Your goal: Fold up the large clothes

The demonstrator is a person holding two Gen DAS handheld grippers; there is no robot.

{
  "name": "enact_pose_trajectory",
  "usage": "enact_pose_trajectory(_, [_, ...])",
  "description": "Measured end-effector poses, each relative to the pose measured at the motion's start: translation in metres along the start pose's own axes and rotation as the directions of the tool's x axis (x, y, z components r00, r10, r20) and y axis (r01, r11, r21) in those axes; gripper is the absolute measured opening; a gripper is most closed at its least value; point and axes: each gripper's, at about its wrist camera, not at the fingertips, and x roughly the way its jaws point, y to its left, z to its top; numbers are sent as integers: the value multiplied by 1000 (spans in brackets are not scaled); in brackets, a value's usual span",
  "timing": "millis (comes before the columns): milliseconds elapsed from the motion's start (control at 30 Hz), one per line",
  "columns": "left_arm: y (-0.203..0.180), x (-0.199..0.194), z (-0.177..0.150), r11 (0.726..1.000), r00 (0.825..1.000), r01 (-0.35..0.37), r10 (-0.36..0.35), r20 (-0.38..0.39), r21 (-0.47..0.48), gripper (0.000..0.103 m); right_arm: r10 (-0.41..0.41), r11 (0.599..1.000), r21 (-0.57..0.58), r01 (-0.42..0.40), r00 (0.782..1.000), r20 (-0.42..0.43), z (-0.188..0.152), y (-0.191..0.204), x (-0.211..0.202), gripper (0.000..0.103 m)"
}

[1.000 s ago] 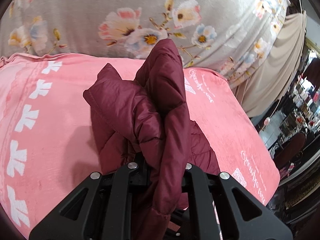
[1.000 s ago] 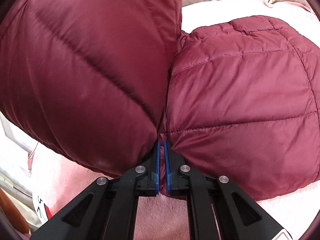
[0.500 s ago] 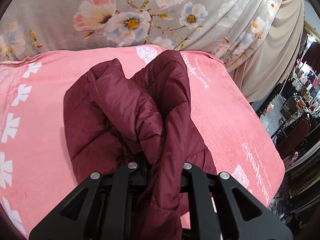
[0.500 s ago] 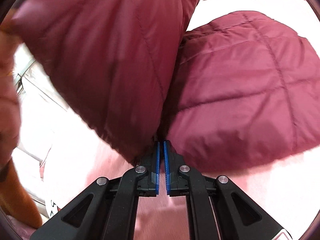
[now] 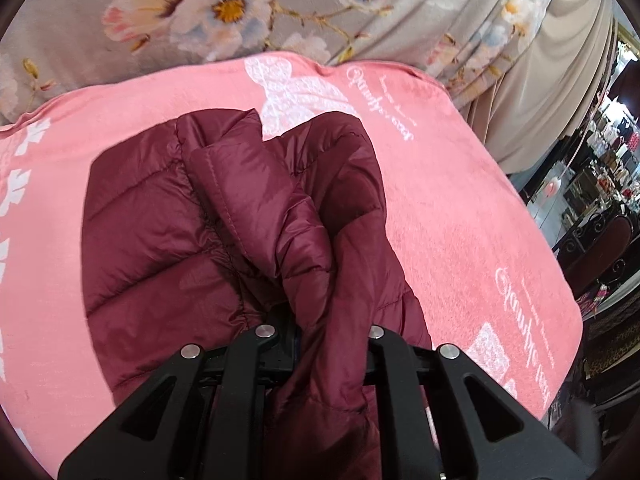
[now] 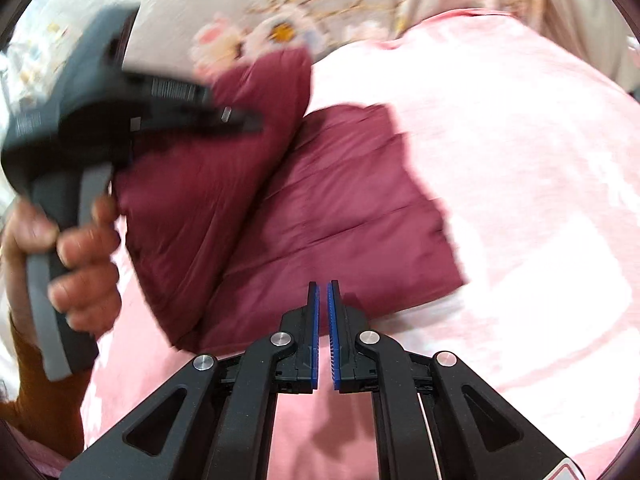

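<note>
My left gripper (image 5: 320,332) points steeply down, its fingers closed on a fold of the jacket (image 5: 200,240). My left hand (image 6: 76,248) wraps its handle. My right gripper (image 6: 323,320) has fingers (image 6: 314,320) nearly together, holding nothing.

Jacket (image 5: 168,248) spread on blanket (image 5: 460,216), directly ahead of left gripper (image 5: 320,328); one fold bunched between its jaws, draped back over them. Floral fabric (image 5: 248,8) behind blanket's far edge. Right gripper (image 6: 323,292) just short of jacket's near edge, nothing between its pads. Left hand (image 6: 72,256) to its left, beside raised fold.
</note>
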Motion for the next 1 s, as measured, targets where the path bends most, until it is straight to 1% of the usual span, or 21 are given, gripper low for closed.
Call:
enact_pose_trajectory(67, [-4, 11, -2, 1000, 1000, -6, 6, -19, 4, 11, -24, 1000, 20, 23, 1000, 18, 4, -11, -4, 6])
enact_pose_trajectory(100, [-6, 16, -3, 1000, 1000, -10, 10, -26, 8, 11, -31, 999, 26, 30, 999, 23, 0, -5, -8, 6])
enact_pose_trajectory(200, [-11, 32, -7, 999, 998, -26, 28, -51, 23, 11, -43, 998, 41, 42, 999, 32, 1, -13, -8, 6])
enact_pose_trajectory(267, [-15, 42, -11, 998, 997, -40, 43, -67, 37, 12, -40, 998, 49, 39, 999, 37, 3, -10, -10, 7])
enact_pose_trajectory(333, [-19, 50, -14, 997, 996, -51, 55, -77, 51, 14, -25, 998, 64, 22, 999, 41, 13, -13, -7, 9])
enact_pose_trajectory(400, [-22, 55, -16, 997, 996, -39, 44, -74, 65, 25, -15, 997, 78, 11, 999, 43, 17, -15, -12, 10])
enact_pose_trajectory(433, [-23, 55, -17, 998, 998, -11, 15, -68, 66, 32, -14, 996, 83, 10, 999, 42, 21, -17, -13, 12])
enact_pose_trajectory(467, [-24, 53, -18, 997, 997, 35, -30, -69, 65, 53, -15, 996, 90, 11, 999, 44, 26, -18, -16, 15])
enact_pose_trajectory(500, [-24, 46, -18, 992, 991, 119, -115, -72, 49, 68, -14, 995, 100, 9, 999, 51, 37, -18, -17, 23])
enact_pose_trajectory(533, [-22, 34, -19, 984, 983, 176, -175, -54, 18, 74, -11, 994, 111, 5, 998, 60, 43, -17, -19, 29])
enact_pose_trajectory(567, [-18, 18, -19, 974, 974, 224, -225, -23, -19, 81, -5, 993, 121, -4, 997, 72, 50, -17, -24, 40])
enact_pose_trajectory(600, [-13, 6, -18, 964, 965, 260, -260, 0, -46, 87, 2, 992, 128, -13, 996, 84, 54, -15, -29, 48])
enact_pose_trajectory(633, [-4, -12, -17, 949, 952, 307, -305, 31, -79, 88, 7, 991, 130, -19, 996, 93, 56, -14, -34, 53])
enact_pose_trajectory(667, [7, -30, -17, 933, 938, 345, -340, 63, -106, 92, 20, 991, 129, -34, 994, 105, 61, -10, -40, 62])
enact_pose_trajectory(700, [15, -43, -18, 925, 933, 359, -351, 85, -120, 95, 35, 991, 127, -48, 993, 109, 59, -9, -44, 70])
enact_pose_trajectory(733, [28, -60, -22, 924, 931, 360, -346, 119, -130, 96, 59, 989, 126, -72, 992, 110, 61, -5, -47, 73])
enact_pose_trajectory(767, [40, -75, -29, 932, 937, 338, -319, 145, -133, 98, 86, 987, 125, -99, 991, 106, 62, 0, -47, 75])
enact_pose_trajectory(833, [58, -91, -48, 952, 954, 278, -257, 155, -130, 98, 125, 984, 117, -135, 988, 87, 62, 9, -43, 77])
enact_pose_trajectory(900, [69, -91, -77, 977, 979, 187, -177, 103, -102, 98, 163, 980, 102, -169, 985, 61, 60, 21, -35, 78])
enact_pose_trajectory(967, [74, -81, -108, 992, 994, 105, -103, 30, -64, 98, 177, 980, 93, -178, 984, 23, 60, 35, -22, 78])
enact_pose_trajectory(1000, [77, -77, -120, 995, 997, 77, -77, 0, -55, 98, 181, 980, 86, -182, 983, 11, 59, 40, -19, 78])
